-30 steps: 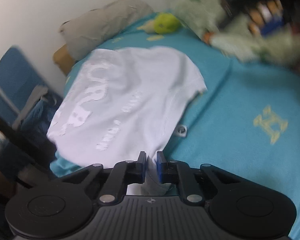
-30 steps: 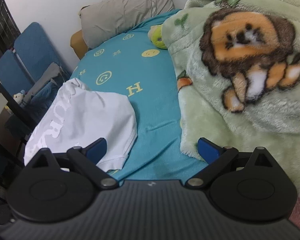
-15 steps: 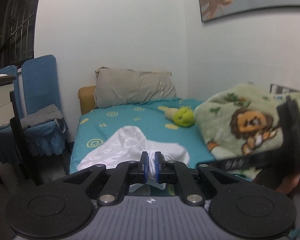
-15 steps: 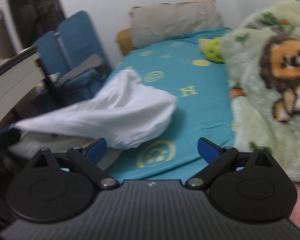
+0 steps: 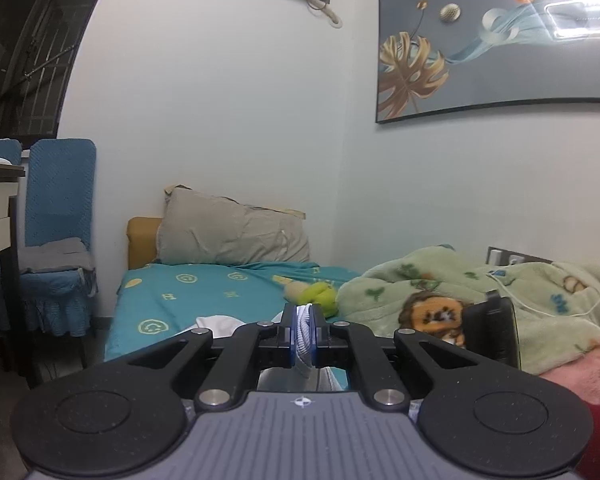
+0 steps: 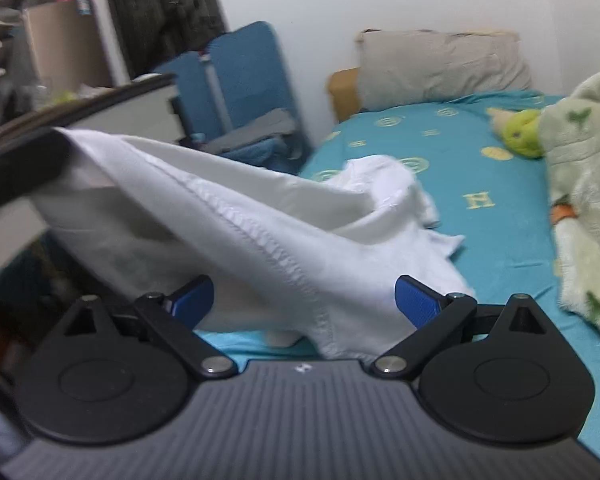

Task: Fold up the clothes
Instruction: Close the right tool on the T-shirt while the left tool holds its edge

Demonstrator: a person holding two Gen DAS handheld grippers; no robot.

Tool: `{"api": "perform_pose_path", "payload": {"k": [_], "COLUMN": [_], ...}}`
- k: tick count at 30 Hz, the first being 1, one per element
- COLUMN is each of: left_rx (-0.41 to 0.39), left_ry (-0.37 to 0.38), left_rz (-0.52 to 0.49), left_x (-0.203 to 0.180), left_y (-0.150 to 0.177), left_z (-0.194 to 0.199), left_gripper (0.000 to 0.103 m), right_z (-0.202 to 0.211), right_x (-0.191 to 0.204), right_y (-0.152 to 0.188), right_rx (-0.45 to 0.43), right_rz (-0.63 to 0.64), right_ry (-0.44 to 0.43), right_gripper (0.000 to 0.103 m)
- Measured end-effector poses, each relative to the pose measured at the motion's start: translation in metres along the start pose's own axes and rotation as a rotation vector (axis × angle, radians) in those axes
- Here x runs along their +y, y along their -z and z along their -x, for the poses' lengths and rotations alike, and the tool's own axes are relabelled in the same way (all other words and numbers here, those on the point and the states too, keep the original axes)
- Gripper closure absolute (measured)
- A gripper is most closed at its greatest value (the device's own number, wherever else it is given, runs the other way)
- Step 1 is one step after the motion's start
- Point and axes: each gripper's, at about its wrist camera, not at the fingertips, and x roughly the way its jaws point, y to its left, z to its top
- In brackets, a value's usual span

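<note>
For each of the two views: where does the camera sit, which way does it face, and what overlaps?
Left wrist: on the left gripper, roughly level toward the pillow; shut on the white shirt.
Right wrist: on the right gripper, tilted down at the shirt; open.
Shared: shirt, pillow, teal bed, blue chair.

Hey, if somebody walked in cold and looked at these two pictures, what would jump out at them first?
Probably the white shirt, pulled up off the teal bed in a long stretched drape, one end pinched in the shut left gripper while the open right gripper sits just under the hem. Next, the green lion blanket heaped on the bed's right side, and the large gold-leaf picture on the wall above it.
</note>
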Motion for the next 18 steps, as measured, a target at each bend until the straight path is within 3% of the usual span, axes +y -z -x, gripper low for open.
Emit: {"api": "perform_pose_path", "payload": {"k": [4,7,10,13,16,17,18], "left_rx": [0.048,0.101,0.104,0.055,0.02,0.011,0.005], "left_ry": [-0.041,-0.056,-0.066,-0.072,-0.099,-0.111,-0.121], "left_rz": [0.01,0.016,-0.018,0.016,0.06,0.072,0.086], "left_x": [0.002,0.002,-0.005,0.0,0.009,0.012,0.015], "left_y": [0.005,0.01,0.016,0.013,0.009,0.008,0.007], "left_z": [-0.012,-0.023,-0.028,-0.023,-0.018,-0.017,-0.016], "left_gripper": [0.097,0.098,0.099,0.099,0.099,0.099,0.099], "right_z": [-0.008,0.007,0.025,0.029,0.009,0.001,-0.01], "right_x": [-0.034,-0.068,-0.074,-0.063,-0.064,-0.067,-0.069], "right_y": [-0.006,-0.009,-0.012,-0.013,-0.003,0.0,0.004], "right_rx": [-0.012,-0.036,-0.088,-0.109,0.013,0.069,0.124], "right_rz": [-0.139,-0.265,-0.262,-0.115,-0.073,-0.093,-0.097], "right_ry": [0.184,0.27,0.327,0.361,0.341,0.326,0.334], "right_gripper": [0.004,0.004,0.004,0.004,0.006,0.011,0.034]}}
